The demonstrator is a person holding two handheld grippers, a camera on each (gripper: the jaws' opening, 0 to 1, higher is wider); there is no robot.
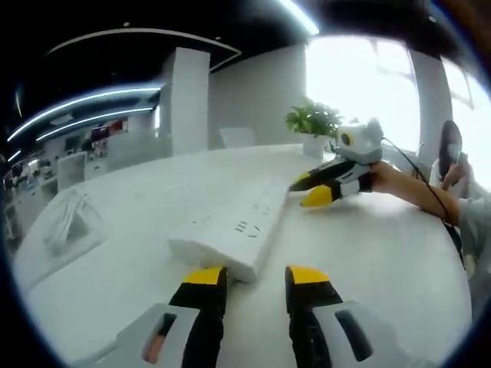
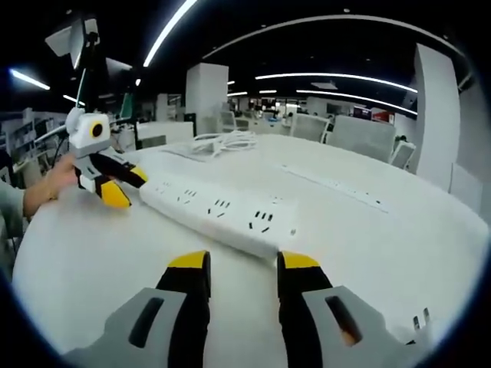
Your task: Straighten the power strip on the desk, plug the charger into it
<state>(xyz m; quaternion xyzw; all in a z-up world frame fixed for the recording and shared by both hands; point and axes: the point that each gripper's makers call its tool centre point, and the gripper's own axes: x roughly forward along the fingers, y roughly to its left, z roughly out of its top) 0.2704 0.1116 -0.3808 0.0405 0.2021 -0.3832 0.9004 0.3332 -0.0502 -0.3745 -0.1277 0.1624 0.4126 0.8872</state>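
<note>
- Office desk point(image 1: 383, 253), white, round.
- Power strip point(image 1: 230, 226) lies across desk between both grippers, one at each end.
- Left gripper point(image 1: 257, 280) and right gripper point(image 2: 234, 264): jaws spread, holding nothing.
- Charger cable point(image 2: 222, 142) coiled further off; nothing plugged in yet, straightening unfinished.

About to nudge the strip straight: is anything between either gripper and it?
Nothing visible. The left gripper sits open at one end of the power strip, the right gripper open at the other, on bare desk.
</note>
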